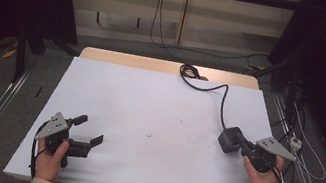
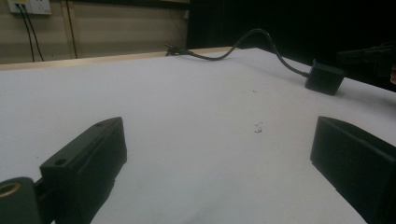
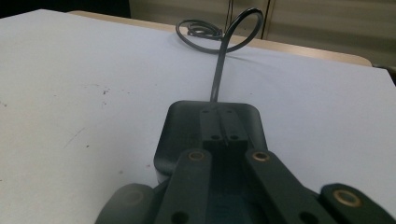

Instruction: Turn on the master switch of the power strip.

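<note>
Two hand-held grippers work over one white bench [image 1: 146, 119], each held in one of a person's hands. At left, the left hand-held gripper [image 1: 93, 132] sits low over the near left part of the bench with its two black jaws spread wide and nothing between them; its own view shows bare white surface in the gap. At right, the right hand-held gripper [image 1: 242, 145] has its jaws brought fully together, their tips resting over the top of a single dark power adapter [image 1: 230, 138] that sits on the bench near its right edge; whether the tips pinch any part of it cannot be told. One black cord [image 1: 223, 99] runs from the adapter toward the far edge, ending in a loose coil [image 1: 189, 70].
</note>
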Demonstrator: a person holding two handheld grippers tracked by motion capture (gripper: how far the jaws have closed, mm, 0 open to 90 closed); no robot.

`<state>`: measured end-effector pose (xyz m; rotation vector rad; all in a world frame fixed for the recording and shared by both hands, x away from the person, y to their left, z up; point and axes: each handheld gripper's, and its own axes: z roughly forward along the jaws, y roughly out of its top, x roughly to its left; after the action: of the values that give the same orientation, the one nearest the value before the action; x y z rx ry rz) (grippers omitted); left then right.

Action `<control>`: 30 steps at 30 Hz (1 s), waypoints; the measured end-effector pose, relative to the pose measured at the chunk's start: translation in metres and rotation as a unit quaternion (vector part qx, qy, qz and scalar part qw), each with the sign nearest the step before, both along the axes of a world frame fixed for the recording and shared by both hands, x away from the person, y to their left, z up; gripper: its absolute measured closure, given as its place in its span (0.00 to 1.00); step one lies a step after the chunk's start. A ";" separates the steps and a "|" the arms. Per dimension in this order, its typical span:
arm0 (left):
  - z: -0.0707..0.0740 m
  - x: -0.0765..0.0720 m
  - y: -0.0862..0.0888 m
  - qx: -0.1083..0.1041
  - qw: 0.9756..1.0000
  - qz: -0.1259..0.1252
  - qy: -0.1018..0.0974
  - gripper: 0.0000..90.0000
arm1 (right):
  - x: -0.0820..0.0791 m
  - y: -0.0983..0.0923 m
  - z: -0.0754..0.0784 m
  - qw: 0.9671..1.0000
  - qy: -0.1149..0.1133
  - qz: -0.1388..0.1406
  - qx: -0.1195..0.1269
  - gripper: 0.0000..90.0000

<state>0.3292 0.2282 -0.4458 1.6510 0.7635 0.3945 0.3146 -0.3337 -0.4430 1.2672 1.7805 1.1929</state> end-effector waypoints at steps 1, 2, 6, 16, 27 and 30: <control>0.000 0.000 0.000 0.002 1.000 -0.001 -0.001 0.04 | 0.000 0.000 0.000 1.000 0.000 0.000 0.001 1.00; 0.000 0.000 0.000 0.005 1.000 -0.001 -0.001 0.04 | 0.000 0.000 0.000 1.000 0.000 0.000 0.001 1.00; 0.001 0.000 0.000 0.003 1.000 -0.001 -0.001 0.04 | 0.000 0.000 0.000 1.000 -0.002 0.000 0.003 1.00; 0.000 0.001 0.001 0.002 1.000 0.001 0.000 0.04 | 0.000 -0.002 0.000 1.000 -0.005 0.001 0.008 1.00; 0.001 0.002 0.000 0.000 1.000 0.003 -0.004 0.04 | -0.001 -0.002 0.000 1.000 -0.005 0.002 0.018 0.94; 0.000 0.004 0.000 0.001 1.000 0.003 -0.002 0.04 | 0.000 -0.003 0.000 1.000 -0.003 -0.001 0.021 0.89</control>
<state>0.3331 0.2279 -0.4462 1.6505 0.7656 0.4029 0.3143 -0.3369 -0.4426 1.2885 1.7582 1.2374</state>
